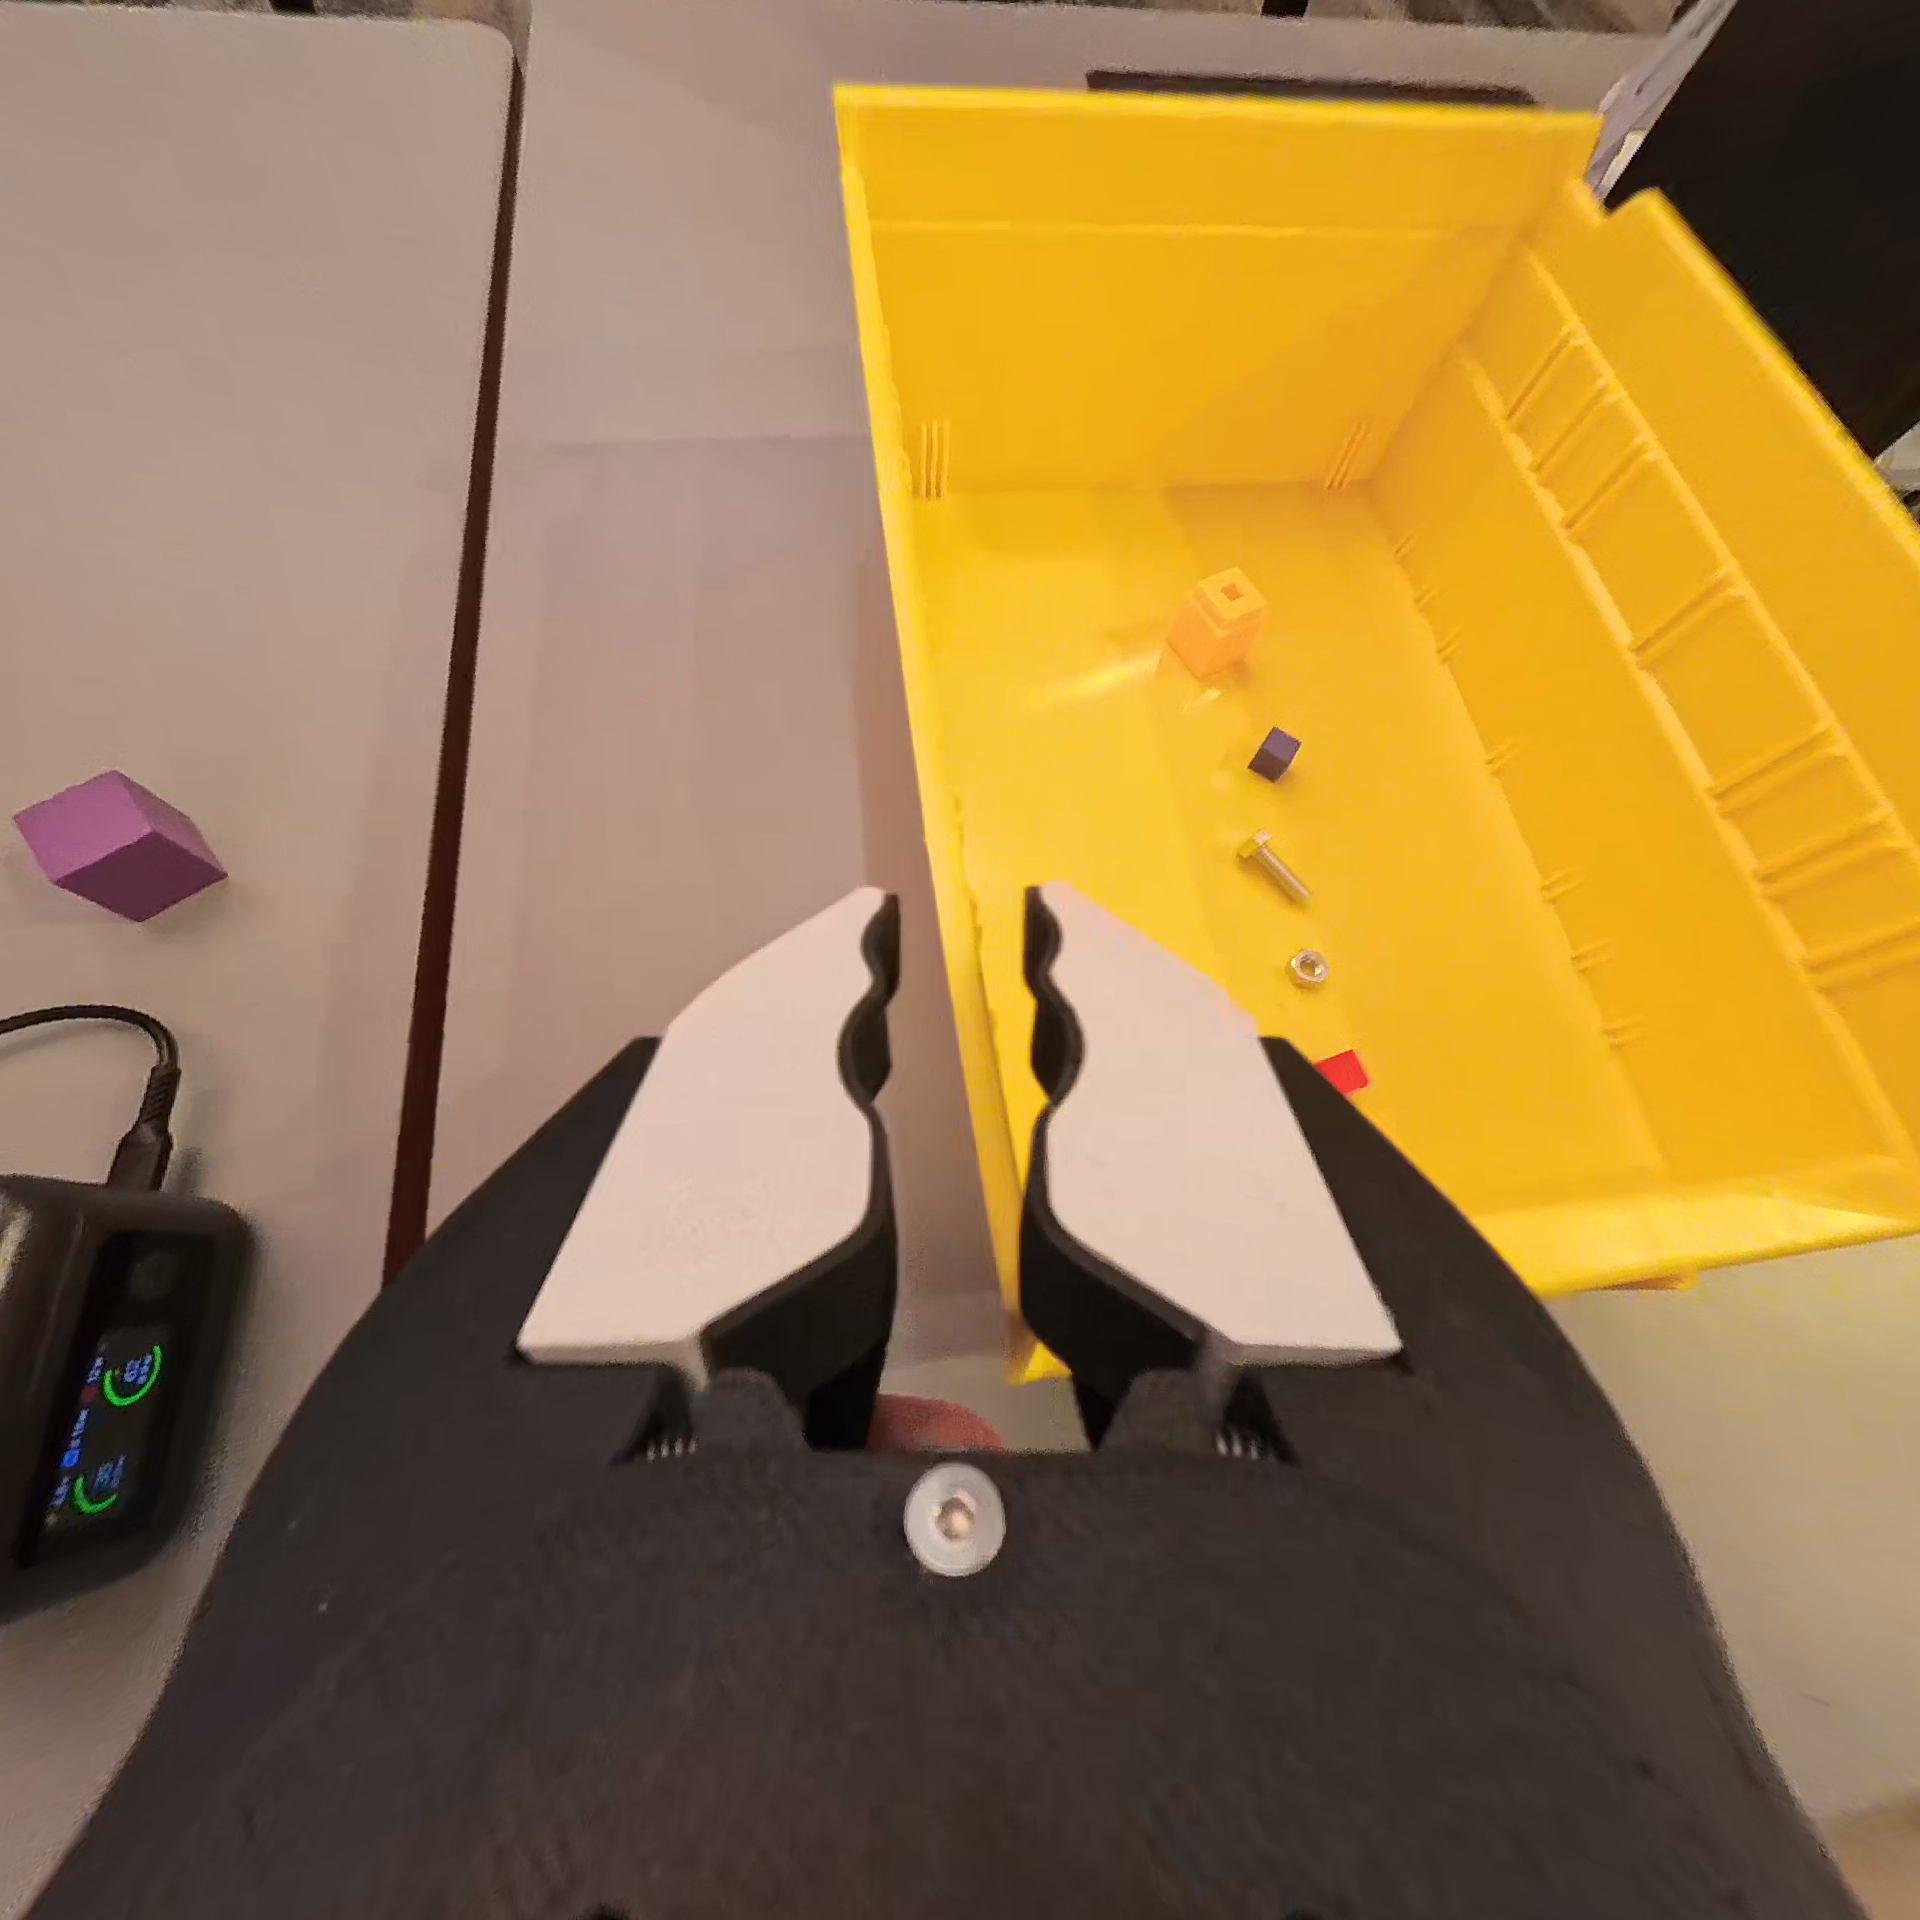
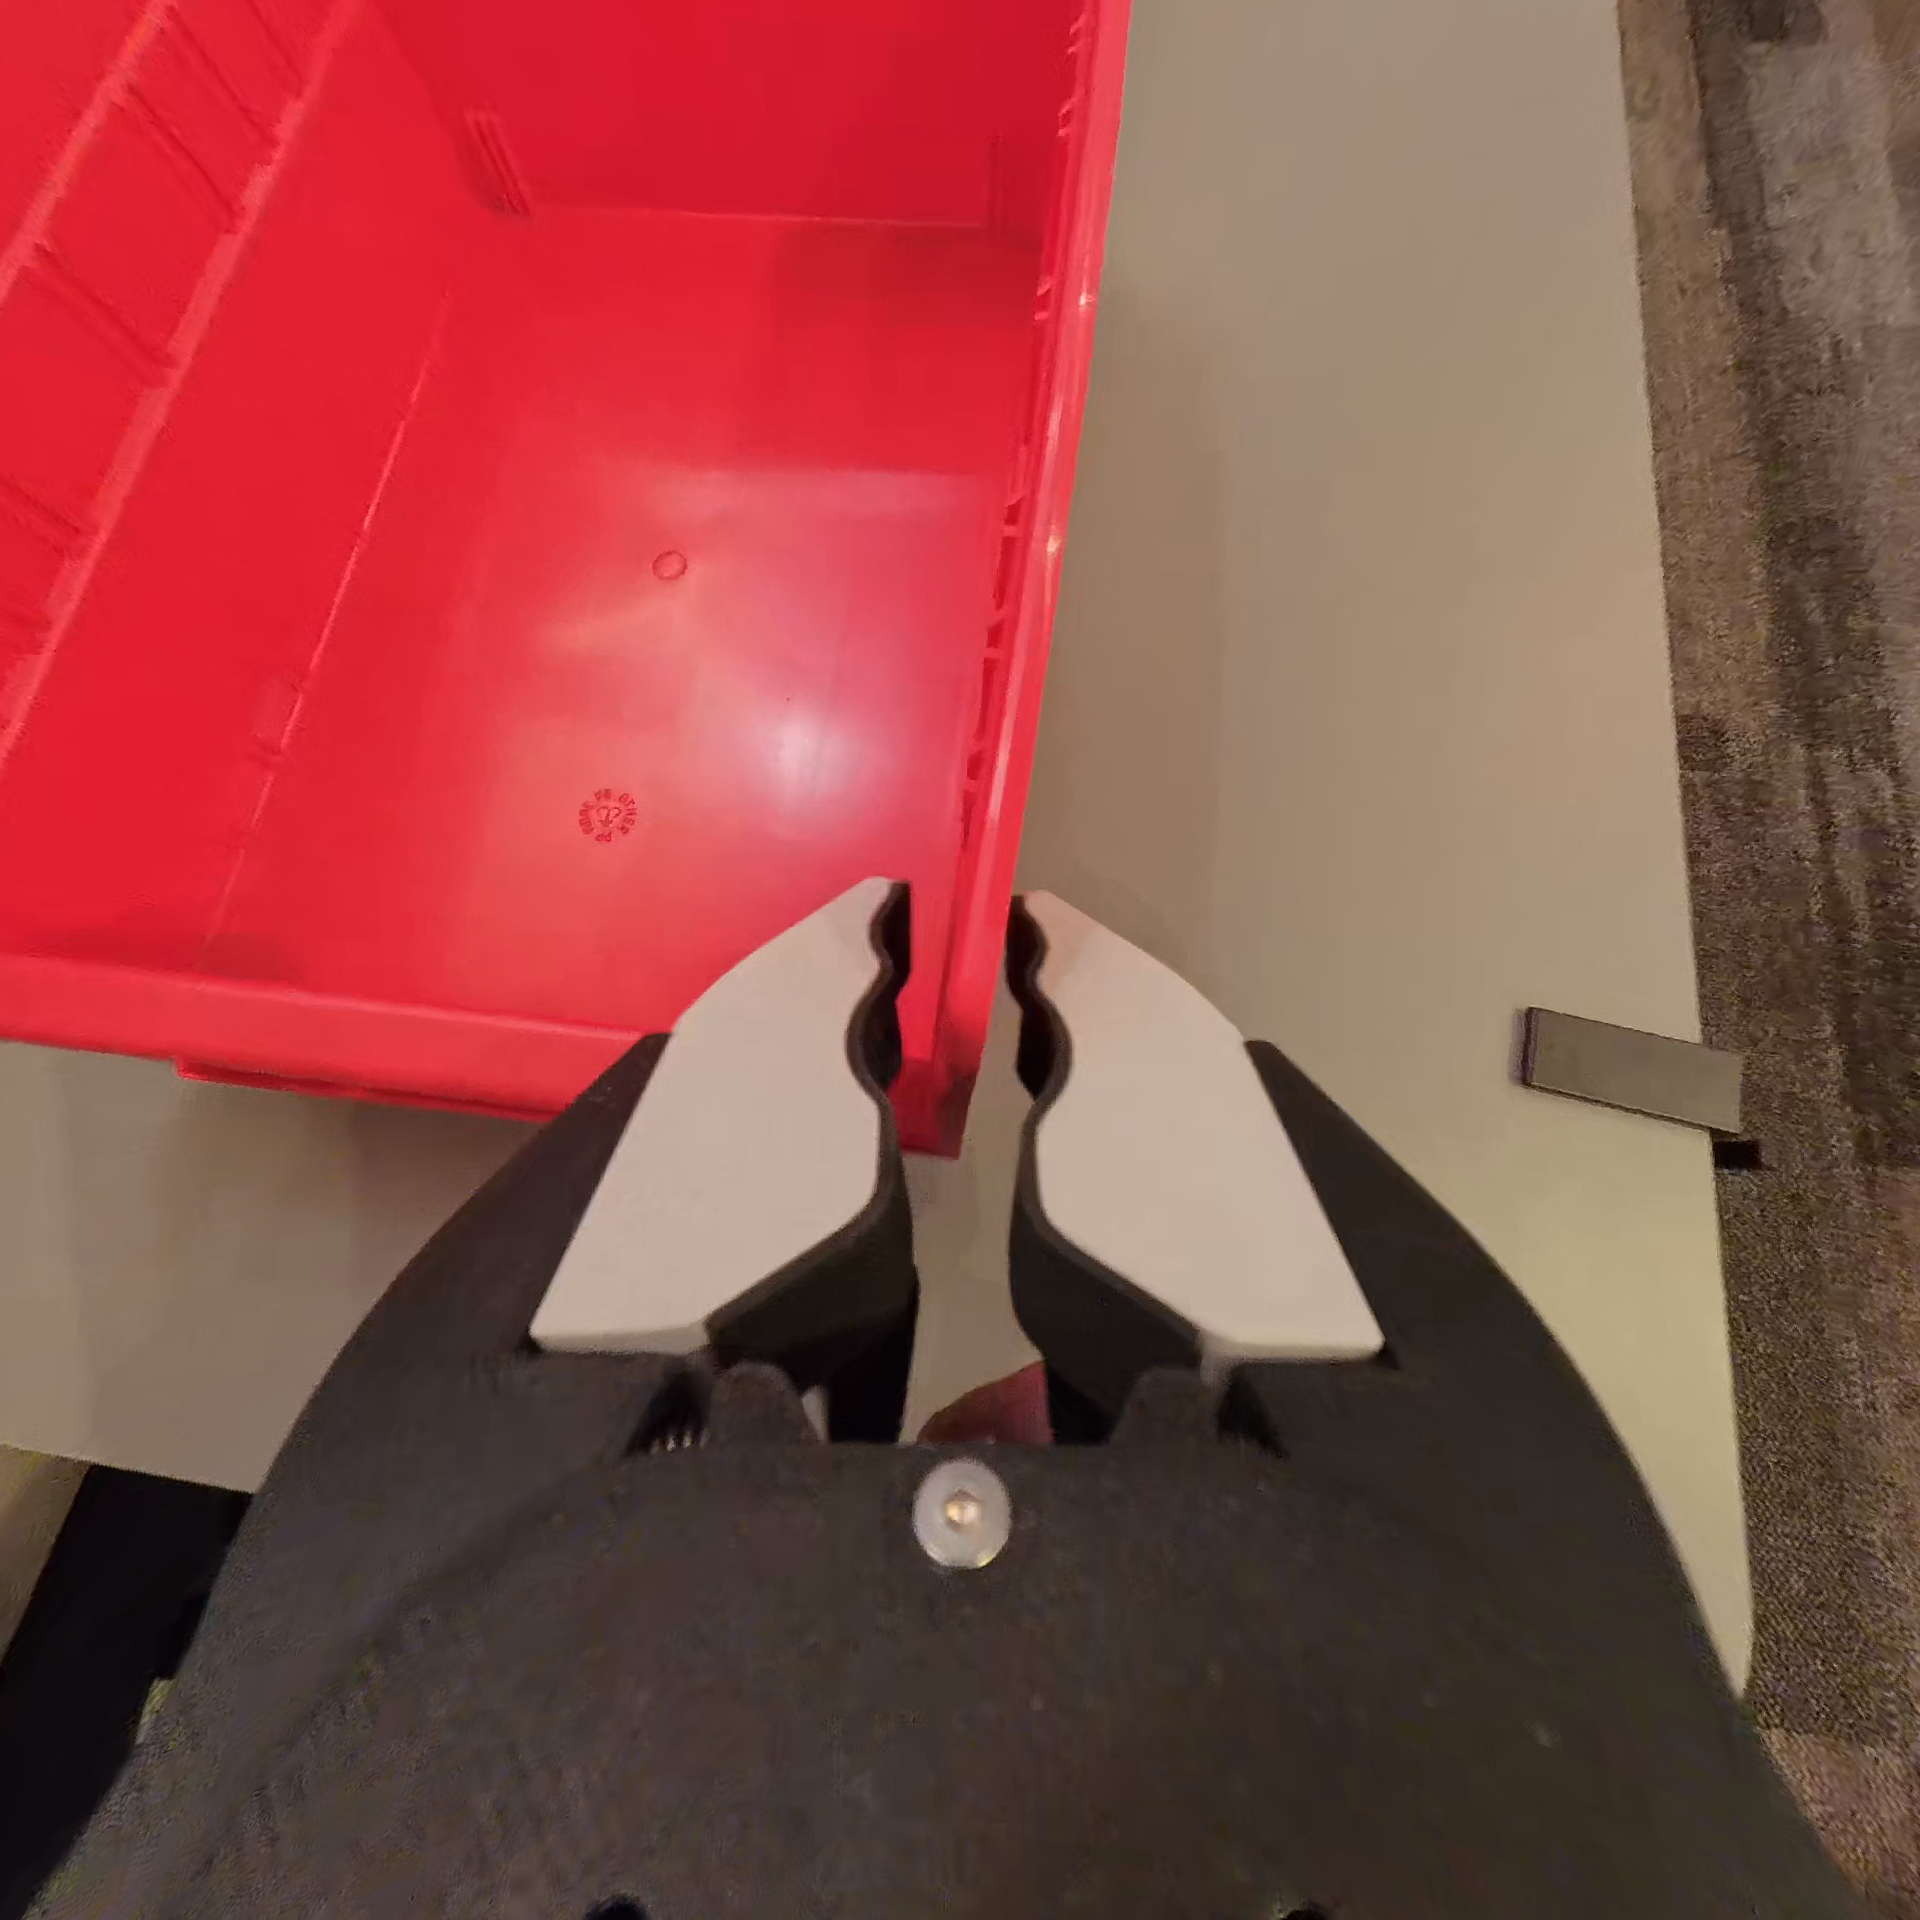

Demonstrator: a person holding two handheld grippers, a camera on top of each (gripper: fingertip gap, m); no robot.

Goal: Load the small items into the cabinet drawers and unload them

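Note:
In the left wrist view a yellow drawer (image 1: pixel 1143 343) lies on the table. It holds an orange cube (image 1: pixel 1216 623), a dark blue cube (image 1: pixel 1275 753), a bolt (image 1: pixel 1273 864), a nut (image 1: pixel 1306 968) and a red cube (image 1: pixel 1340 1070). My left gripper (image 1: pixel 961 904) is open a little and straddles the drawer's left wall near its front corner. The wall lies against the right finger, and the left finger stands apart from it. In the right wrist view my right gripper (image 2: pixel 961 904) is shut on the right wall of an empty red drawer (image 2: pixel 623 520), near its front corner.
A purple block (image 1: pixel 120 844) lies on the neighbouring table at the left, beyond a dark seam (image 1: pixel 457 727). A black device with a lit screen (image 1: pixel 104 1392) and its cable sit at the near left. A grey bar (image 2: pixel 1631 1070) lies at the table's right edge, above carpet (image 2: pixel 1808 520). Tip to tip, the grippers are about 90 centimetres apart.

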